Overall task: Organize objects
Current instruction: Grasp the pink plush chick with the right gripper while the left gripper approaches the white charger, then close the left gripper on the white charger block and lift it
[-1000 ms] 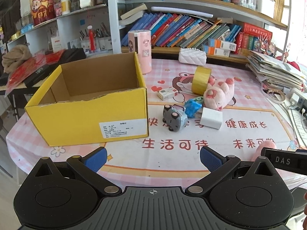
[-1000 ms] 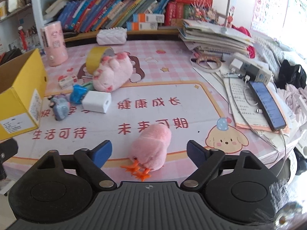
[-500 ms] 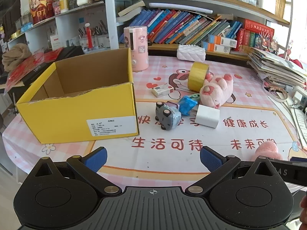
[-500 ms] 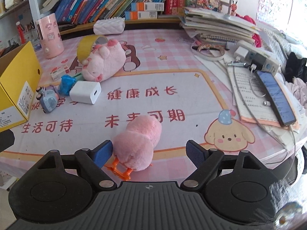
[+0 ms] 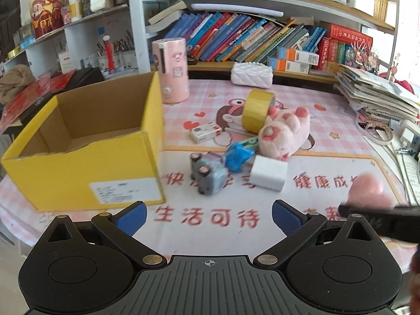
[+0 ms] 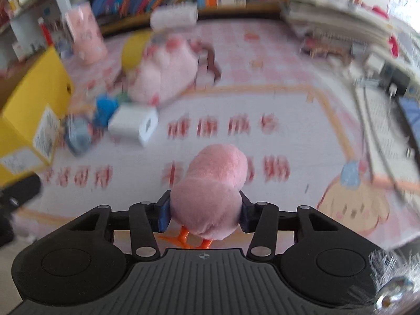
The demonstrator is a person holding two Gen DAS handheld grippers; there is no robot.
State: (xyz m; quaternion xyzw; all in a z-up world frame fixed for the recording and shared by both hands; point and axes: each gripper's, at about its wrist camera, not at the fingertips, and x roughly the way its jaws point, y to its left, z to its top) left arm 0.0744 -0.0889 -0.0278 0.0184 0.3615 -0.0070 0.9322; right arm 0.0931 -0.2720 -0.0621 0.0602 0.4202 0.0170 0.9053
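Note:
My right gripper (image 6: pixel 203 214) is shut on a pink plush chick (image 6: pixel 210 194) with orange feet, its blue pads pressed into its sides; the view is blurred. The chick also shows in the left wrist view (image 5: pixel 367 191), behind the right gripper's black body. My left gripper (image 5: pixel 208 216) is open and empty, low over the table's front edge. An open yellow cardboard box (image 5: pixel 86 173) stands at the left. Near the middle lie a grey toy car (image 5: pixel 207 176), a blue toy (image 5: pixel 237 156), a white charger (image 5: pixel 267 176), a pink plush pig (image 5: pixel 284 131) and a yellow tape roll (image 5: pixel 256 114).
A pink cylinder (image 5: pixel 172 71) and a white quilted pouch (image 5: pixel 250 74) stand at the back by the bookshelf. A small white box (image 5: pixel 206 132) lies by the tape. Stacked papers (image 5: pixel 378 94), cables and a phone (image 6: pixel 410 116) fill the right side.
My right gripper has moved forward and closed on the pink chick, which was between its open fingers before. The left gripper has shifted so that the box sits further left.

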